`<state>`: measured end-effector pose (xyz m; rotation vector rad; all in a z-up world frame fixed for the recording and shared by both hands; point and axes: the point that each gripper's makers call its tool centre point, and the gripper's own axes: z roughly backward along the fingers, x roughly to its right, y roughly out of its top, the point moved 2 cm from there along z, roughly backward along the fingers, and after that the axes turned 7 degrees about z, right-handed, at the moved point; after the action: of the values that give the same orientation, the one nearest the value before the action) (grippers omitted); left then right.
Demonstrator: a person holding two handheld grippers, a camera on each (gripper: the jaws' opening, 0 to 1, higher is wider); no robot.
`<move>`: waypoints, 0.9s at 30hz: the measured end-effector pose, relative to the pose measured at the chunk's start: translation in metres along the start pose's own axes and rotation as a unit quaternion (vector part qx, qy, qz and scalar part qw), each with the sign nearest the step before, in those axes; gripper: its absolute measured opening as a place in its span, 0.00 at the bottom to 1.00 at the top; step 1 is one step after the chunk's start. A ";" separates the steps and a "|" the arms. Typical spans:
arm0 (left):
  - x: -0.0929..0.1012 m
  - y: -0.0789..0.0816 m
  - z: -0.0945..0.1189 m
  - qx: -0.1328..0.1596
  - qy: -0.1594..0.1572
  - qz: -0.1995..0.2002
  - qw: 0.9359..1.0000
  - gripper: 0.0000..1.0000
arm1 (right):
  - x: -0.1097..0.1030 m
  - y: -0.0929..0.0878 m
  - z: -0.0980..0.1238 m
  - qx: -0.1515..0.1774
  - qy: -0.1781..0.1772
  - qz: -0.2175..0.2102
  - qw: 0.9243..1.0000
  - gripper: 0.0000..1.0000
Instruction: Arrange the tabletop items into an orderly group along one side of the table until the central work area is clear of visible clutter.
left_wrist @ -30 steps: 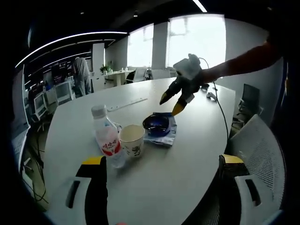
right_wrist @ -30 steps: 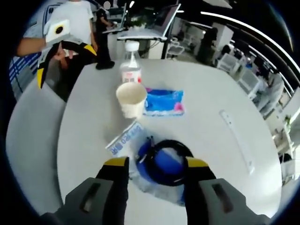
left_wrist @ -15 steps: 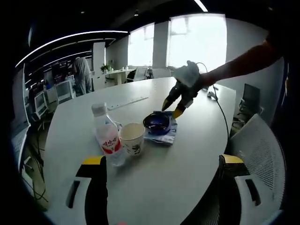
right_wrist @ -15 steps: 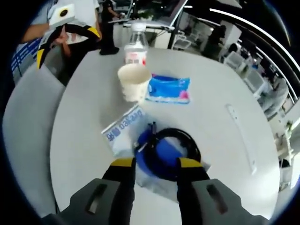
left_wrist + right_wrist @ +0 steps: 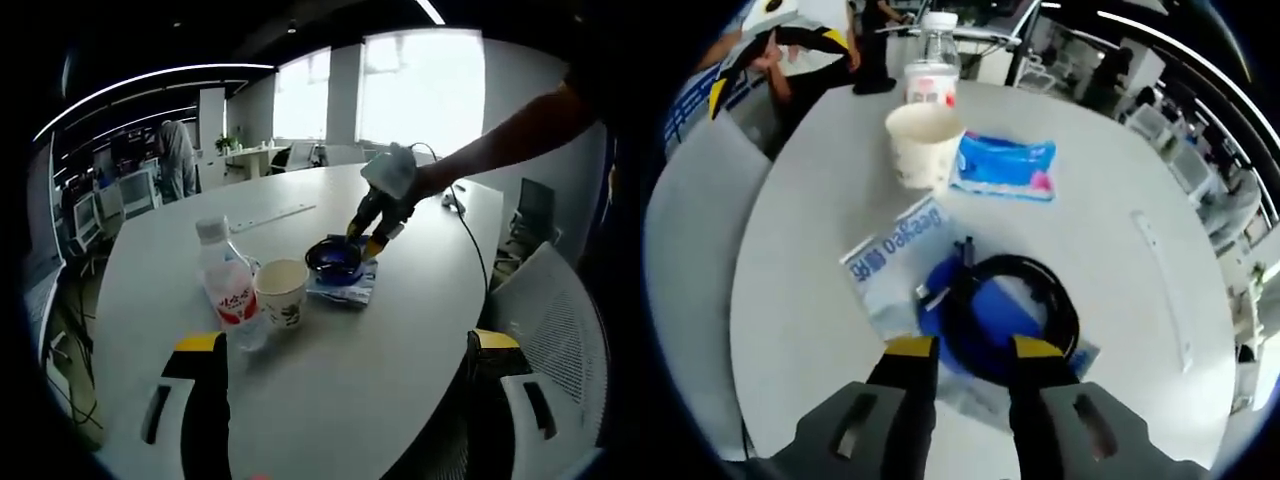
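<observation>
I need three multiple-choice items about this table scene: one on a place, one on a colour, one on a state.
1. Where does the paper cup stand?
A. beside the water bottle
B. on the coiled black cable
C. on the white ruler

2. What colour is the tissue pack?
A. green
B. blue
C. yellow

3. How are the jaws of the right gripper?
A. shut flat on the cup
B. clamped on the bottle
C. parted, at the cable's near edge

Answers:
1 A, the cup stands next to the bottle.
2 B, its wrapper is blue with a pink spot.
3 C, a gap shows between the yellow tips.
</observation>
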<state>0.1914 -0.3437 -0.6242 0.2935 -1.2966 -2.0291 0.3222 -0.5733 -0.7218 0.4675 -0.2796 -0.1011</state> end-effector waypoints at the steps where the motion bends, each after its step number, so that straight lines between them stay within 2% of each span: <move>1: 0.000 0.000 0.000 0.000 0.000 0.001 1.000 0.98 | 0.000 -0.002 -0.001 -0.003 -0.001 0.005 1.000 0.20; 13: 0.001 -0.004 0.000 -0.004 -0.002 0.006 1.000 0.98 | -0.001 -0.002 -0.006 -0.007 0.003 0.033 0.999 0.19; 16: 0.001 -0.004 -0.001 -0.005 -0.003 0.006 1.000 0.98 | -0.001 -0.001 -0.007 -0.008 0.007 0.046 0.999 0.14; 17: 0.001 -0.004 -0.001 -0.005 -0.003 0.006 1.000 0.98 | 0.001 0.000 -0.007 -0.007 0.003 0.064 0.998 0.13; 24: 0.000 -0.006 0.000 -0.008 -0.003 0.007 1.000 0.98 | 0.002 0.005 -0.011 -0.007 0.006 0.063 0.998 0.11; 27: -0.001 -0.006 0.001 -0.007 -0.003 0.008 1.000 0.98 | 0.004 0.007 -0.013 -0.008 0.005 0.079 0.997 0.09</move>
<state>0.1888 -0.3410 -0.6293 0.2703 -1.2828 -2.0258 0.3296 -0.5624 -0.7290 0.4287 -0.3056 0.0535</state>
